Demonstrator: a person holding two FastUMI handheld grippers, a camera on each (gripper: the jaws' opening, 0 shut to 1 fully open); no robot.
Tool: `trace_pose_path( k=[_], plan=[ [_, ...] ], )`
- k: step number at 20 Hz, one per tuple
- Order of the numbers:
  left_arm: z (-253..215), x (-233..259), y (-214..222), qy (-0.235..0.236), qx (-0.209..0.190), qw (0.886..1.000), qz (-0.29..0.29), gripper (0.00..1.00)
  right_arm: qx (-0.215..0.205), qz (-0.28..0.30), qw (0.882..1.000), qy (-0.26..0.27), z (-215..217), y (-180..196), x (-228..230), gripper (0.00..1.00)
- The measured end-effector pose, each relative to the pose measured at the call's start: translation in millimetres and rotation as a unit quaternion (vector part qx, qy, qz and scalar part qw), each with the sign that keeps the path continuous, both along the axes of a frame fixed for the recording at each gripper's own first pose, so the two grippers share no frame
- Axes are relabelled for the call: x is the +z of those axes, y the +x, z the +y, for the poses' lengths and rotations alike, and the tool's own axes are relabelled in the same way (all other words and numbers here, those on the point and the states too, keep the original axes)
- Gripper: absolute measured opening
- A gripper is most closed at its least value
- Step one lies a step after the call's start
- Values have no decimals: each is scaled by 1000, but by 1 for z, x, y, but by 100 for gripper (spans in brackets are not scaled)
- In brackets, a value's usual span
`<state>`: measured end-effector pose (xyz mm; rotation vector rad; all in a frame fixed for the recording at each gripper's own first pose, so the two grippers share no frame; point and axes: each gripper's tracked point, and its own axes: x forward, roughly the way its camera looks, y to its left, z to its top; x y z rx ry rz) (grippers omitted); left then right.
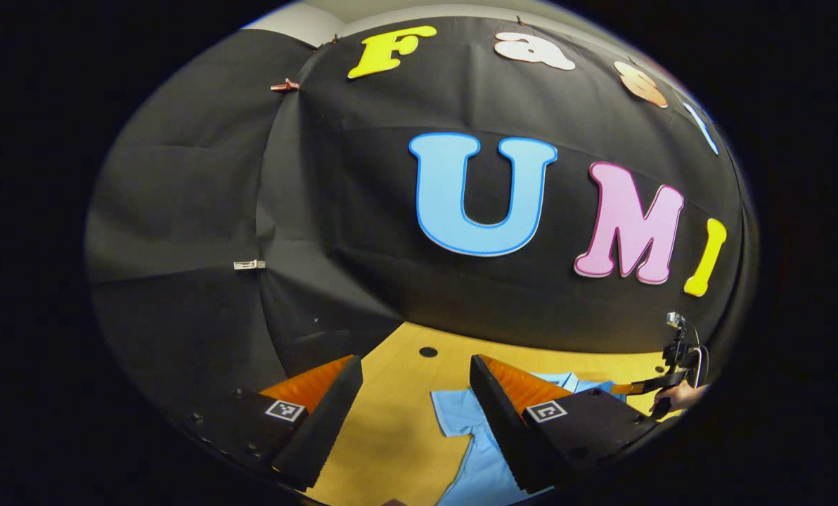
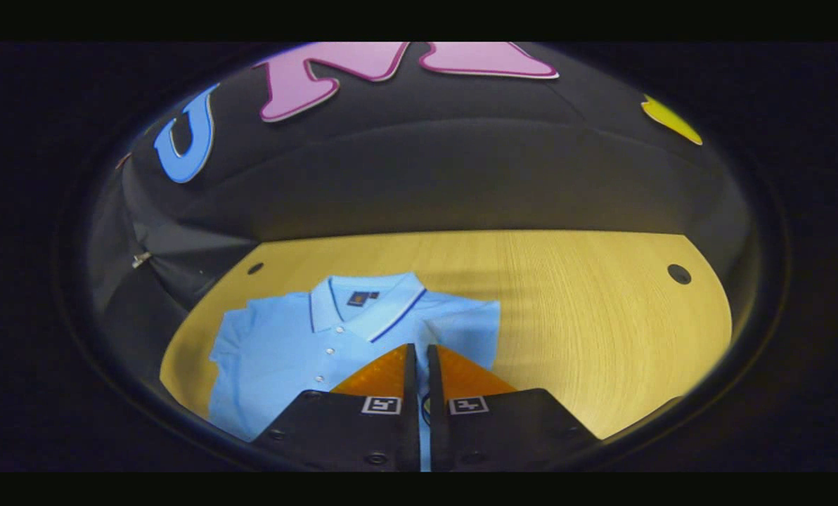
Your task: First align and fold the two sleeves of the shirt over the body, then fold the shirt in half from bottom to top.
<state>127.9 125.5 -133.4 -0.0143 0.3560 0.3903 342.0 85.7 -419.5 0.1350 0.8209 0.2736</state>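
**Right sleeve folded in; left sleeve lies under the open left tool**

The light blue shirt (image 2: 299, 344) lies flat on the wooden bench (image 2: 588, 316), front up, with its collar (image 2: 366, 302) toward the far edge by the booth wall and its hem toward the near edge. Its long axis therefore runs from near edge to far edge.

In the right gripper view the right tool (image 2: 417, 355) hangs over the body of the shirt with its fingers drawn nearly together. A thin strip of blue shows in the slit, but I cannot tell whether cloth is pinched there. On that side the sleeve already appears laid in over the chest, its edge running down from the shoulder.

In the left gripper view the left tool (image 1: 415, 400) stands wide open and holds nothing. The other sleeve (image 1: 458, 414) is spread out on the bench just below and between its fingers, slightly toward the shirt's body. The far-off right tool (image 1: 675, 365), with a hand on it, is at the opposite side.

Judging from this, the left tool is the nearer one for the remaining sleeve. It would drop to the cuff and carry it across, at right angles to the shirt's long axis.
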Motion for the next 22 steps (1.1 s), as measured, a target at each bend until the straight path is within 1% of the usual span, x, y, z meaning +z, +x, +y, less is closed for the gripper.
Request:
trace_pose_path(
  k=[1, 2, 3, 4, 5, 6, 8, 11, 12, 13, 15, 16, 17, 19, 21, 22],
  plan=[
    [0, -7, 2, -6, -4, 1000, 5, 98, 1, 14, 1000, -10, -2, -3, -16, 10],
    [-1, -15, 6, -16, -11, 1000, 12, 99, 1, 30, 1000, -8, 1, -7, -27, 14],
    [-1, -24, 10, -23, -15, 999, 19, 98, -3, 42, 999, -4, 0, -11, -30, 27],
    [-1, -31, 15, -28, -21, 999, 25, 99, -4, 50, 999, 9, 4, -12, -30, 15],
    [0, -38, 20, -31, -25, 999, 30, 99, -7, 49, 999, 16, 6, -12, -27, 29],
    [1, -45, 25, -34, -27, 998, 35, 99, -3, 37, 999, 23, 8, -7, -16, 50],
    [7, -62, 36, -45, -22, 998, 44, 98, 3, 16, 999, 44, 14, -14, 1, 92],
    [10, -98, 62, -63, -26, 996, 61, 99, 1, -10, 997, 70, 10, -34, 40, 92],
    [14, -109, 73, -65, -27, 995, 72, 99, 0, -16, 997, 74, 5, -43, 51, 98],
    [18, -123, 86, -71, -29, 994, 82, 99, -1, -23, 997, 76, -2, -52, 62, 98],
    [24, -152, 111, -81, -29, 990, 109, 99, -5, -34, 997, 70, -21, -69, 79, 98],
    [27, -166, 125, -83, -29, 989, 122, 95, -9, -37, 997, 65, -33, -77, 86, 98],
    [29, -184, 137, -84, -27, 987, 136, 99, -12, -41, 997, 60, -46, -84, 93, 98],
    [30, -224, 161, -89, -25, 979, 179, 98, -23, -45, 997, 51, -71, -97, 99, 98],
    [31, -260, 173, -79, -28, 970, 228, 99, -48, -41, 997, 39, -100, -111, 97, 98],
    [29, -277, 176, -79, -30, 963, 254, 99, -62, -38, 997, 39, -111, -117, 97, 98]
  ],
)
